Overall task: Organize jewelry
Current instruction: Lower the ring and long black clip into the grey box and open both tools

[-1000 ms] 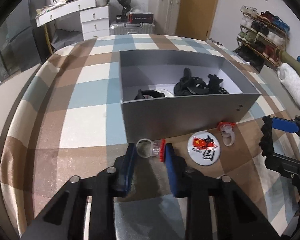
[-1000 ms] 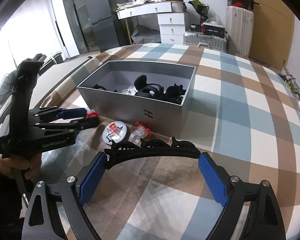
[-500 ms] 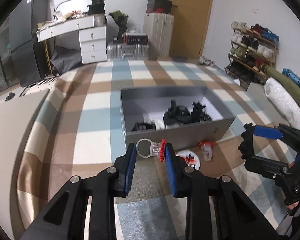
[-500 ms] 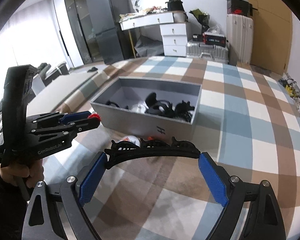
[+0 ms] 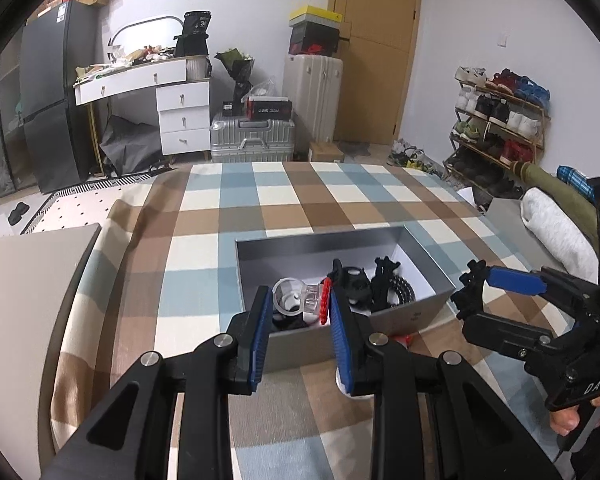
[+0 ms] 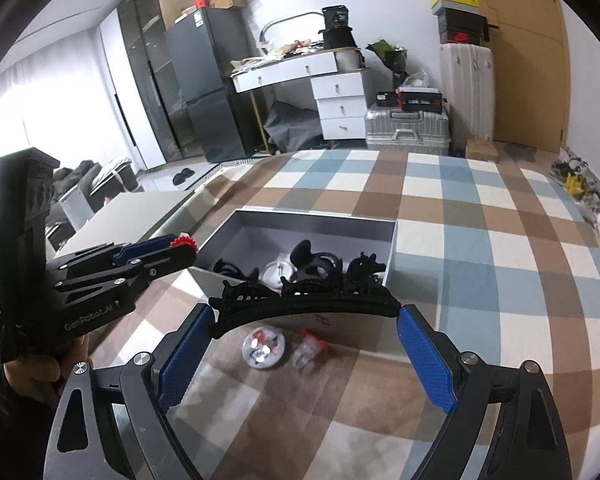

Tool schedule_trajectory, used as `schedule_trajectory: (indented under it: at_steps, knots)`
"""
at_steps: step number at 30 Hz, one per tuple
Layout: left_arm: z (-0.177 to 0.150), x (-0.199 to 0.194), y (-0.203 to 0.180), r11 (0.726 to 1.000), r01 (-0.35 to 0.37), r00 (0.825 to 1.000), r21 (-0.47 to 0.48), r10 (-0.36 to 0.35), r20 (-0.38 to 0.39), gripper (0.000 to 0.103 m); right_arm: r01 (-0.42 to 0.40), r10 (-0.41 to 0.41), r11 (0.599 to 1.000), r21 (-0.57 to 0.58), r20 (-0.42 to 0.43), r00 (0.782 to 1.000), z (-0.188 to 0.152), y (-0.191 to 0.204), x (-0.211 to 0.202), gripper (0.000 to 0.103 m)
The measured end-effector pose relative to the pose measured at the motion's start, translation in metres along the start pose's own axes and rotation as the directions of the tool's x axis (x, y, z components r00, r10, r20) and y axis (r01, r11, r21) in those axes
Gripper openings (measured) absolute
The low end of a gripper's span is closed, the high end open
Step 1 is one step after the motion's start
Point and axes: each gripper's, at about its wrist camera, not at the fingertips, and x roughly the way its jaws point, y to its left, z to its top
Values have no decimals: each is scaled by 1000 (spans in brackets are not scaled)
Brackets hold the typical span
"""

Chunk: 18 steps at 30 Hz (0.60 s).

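Left tool clamped narrow; right tool spread wide, gripping.

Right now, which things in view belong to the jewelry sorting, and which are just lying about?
Job:
- clear ring with red top, in left tool
- black headband, in right tool
- grey box
- round badge
- second clear ring

Lying about:
- silver suitcase
- shoe rack
- white desk

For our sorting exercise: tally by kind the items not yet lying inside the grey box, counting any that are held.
Clear ring: 2 (held, lying)
Black headband: 1
Round badge: 1
Total: 4
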Motion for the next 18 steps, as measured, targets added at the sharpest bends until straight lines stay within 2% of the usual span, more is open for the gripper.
schedule_trajectory:
  at_steps: [18]
  knots:
    - [11,16,4,1000,-5,1000,-19,5,-7,23,-16,14,995,93,18,1000,12,-11,21,93]
